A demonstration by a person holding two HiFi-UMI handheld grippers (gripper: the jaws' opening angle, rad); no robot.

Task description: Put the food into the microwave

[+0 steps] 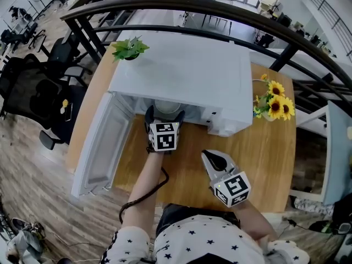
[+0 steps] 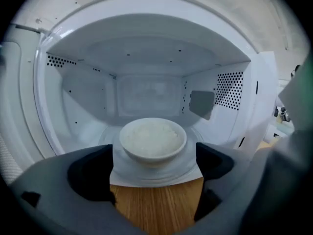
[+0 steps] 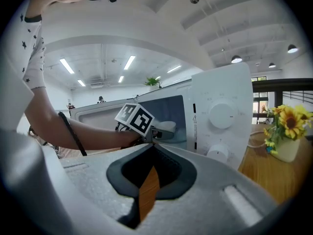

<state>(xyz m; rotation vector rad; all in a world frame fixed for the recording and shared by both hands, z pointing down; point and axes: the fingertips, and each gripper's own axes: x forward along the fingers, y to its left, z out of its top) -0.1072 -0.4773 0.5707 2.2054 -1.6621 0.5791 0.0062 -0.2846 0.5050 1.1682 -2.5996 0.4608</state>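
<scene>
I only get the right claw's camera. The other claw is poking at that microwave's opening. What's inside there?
Observer: A white bowl of rice sits inside the microwave, in the middle of its floor.
Visitor: Is the left claw squeezing it?
Observer: No. The left claw has its jaws apart, with a gap showing on either side of the bowl.
Visitor: Anything else in there?
Observer: The left claw's view shows only that one bowl in the cavity.
</scene>
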